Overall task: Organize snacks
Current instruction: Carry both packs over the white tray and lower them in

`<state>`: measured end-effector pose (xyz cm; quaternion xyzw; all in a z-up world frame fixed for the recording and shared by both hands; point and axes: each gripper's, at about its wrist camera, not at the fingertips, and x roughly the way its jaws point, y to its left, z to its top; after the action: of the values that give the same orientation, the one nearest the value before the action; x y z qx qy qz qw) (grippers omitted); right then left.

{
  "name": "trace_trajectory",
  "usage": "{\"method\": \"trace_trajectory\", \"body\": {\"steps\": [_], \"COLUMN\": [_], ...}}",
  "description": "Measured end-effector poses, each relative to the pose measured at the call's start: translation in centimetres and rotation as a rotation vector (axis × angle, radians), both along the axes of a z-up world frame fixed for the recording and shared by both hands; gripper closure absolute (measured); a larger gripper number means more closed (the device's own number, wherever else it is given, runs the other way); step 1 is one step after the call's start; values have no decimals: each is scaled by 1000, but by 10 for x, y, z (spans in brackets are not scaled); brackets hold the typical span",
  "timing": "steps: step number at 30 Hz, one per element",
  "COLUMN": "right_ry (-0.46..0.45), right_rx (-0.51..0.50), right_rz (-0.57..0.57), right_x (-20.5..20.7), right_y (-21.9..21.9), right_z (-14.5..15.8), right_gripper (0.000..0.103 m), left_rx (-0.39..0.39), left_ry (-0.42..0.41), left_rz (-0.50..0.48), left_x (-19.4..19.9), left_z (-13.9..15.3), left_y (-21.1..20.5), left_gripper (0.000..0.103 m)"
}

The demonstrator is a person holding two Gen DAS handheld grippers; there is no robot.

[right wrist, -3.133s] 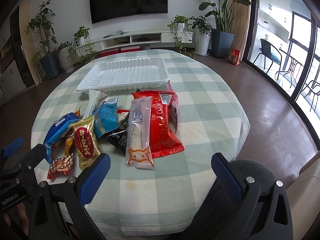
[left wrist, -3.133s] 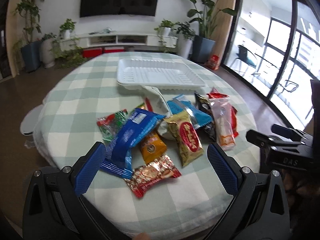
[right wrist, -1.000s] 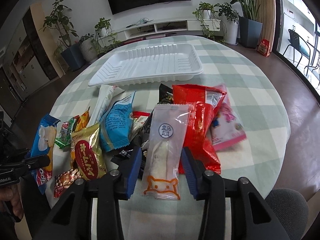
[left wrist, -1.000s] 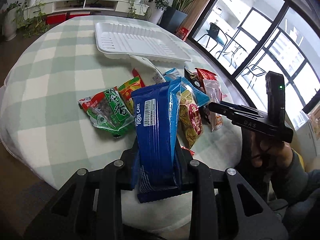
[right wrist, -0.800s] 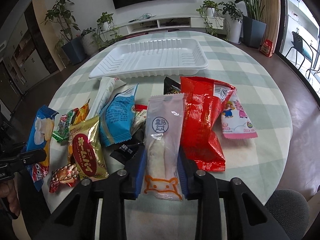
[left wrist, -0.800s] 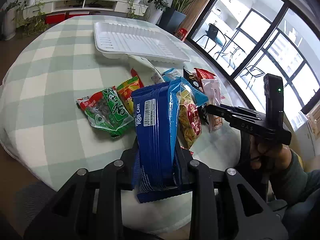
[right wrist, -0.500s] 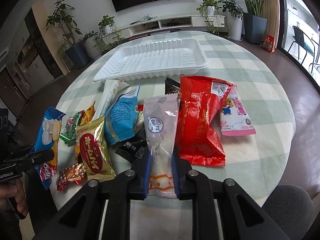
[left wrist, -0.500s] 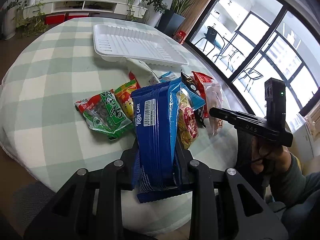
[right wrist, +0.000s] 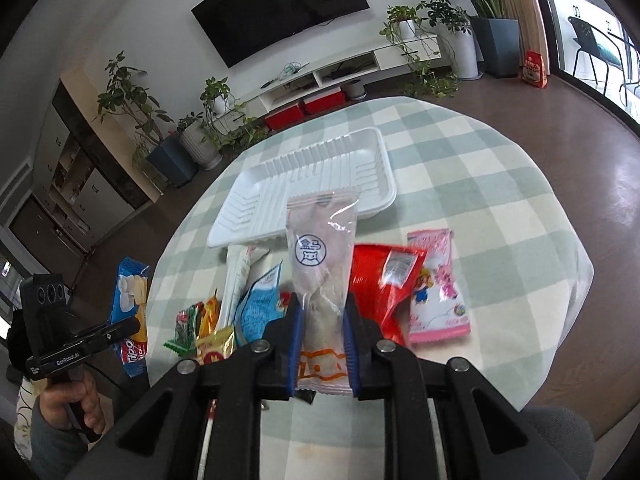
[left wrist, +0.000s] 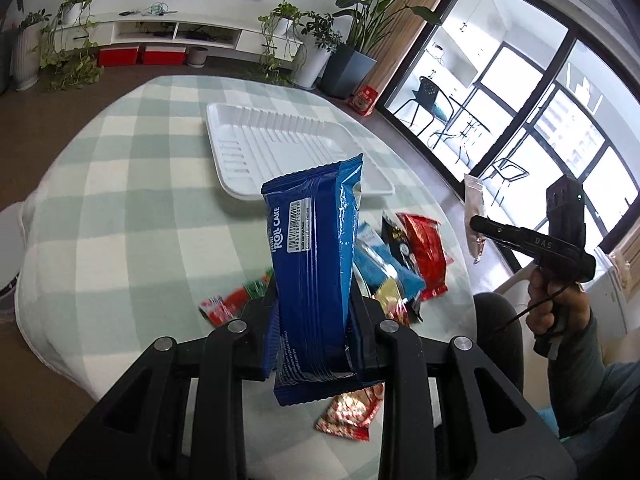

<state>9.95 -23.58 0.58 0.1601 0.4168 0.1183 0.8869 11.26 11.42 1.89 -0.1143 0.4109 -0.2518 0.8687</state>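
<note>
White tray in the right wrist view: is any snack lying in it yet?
No, the white tray is bare; the clear packet only overlaps it in view, held up by the right tongs.

Setting: we read this as a home living room. We note a wall-mounted television (right wrist: 280, 8) above a low white media unit (left wrist: 180, 34) with red storage boxes (left wrist: 142, 56), potted plants (right wrist: 128, 96) along the wall, floor-to-ceiling glazing (left wrist: 532, 116) onto a balcony with chairs, and a round bench under a green-checked cloth (left wrist: 120, 200).
</note>
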Motion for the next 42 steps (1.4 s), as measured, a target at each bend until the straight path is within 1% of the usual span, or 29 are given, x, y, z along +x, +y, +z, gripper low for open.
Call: {"method": "trace_trajectory", "body": {"steps": [3,6,10,15,17,19,25,30,36,42], "right_ry": [-20,-17,1,74,115,145,228,279,313,315], "right_rx": [-17,-6,-18,-35,-36,-59,-116,-153,-183,-182], "right_rz": [-28,-42,-17,63,92,103,120,106,97,91], "right_x": [27,61,110,163,181,196,221,232,236,234], "right_y": [-18,-33,-31,-6,4,15,29,29,28,27], "right_z": [16,27,34,27,17,5,-30,-55,-74,-76], "right_gripper": [83,83,83,83,83,83,83,82,81,77], "left_rx": [18,51,85,143,164,184,222,261,287,309], "left_ry": [-12,-23,-4,46,70,92,173,208,221,214], "left_rz": [17,21,30,-2,-17,-24,1,13,24,30], "left_x": [34,73,131,186,200,215,242,252,256,255], "left_z": [16,30,37,27,18,10,-30,-57,-73,-73], "left_y": [6,6,-2,-33,-46,-56,-67,-71,-74,-78], "left_gripper": [78,78,78,78,78,78,78,78,77,76]}}
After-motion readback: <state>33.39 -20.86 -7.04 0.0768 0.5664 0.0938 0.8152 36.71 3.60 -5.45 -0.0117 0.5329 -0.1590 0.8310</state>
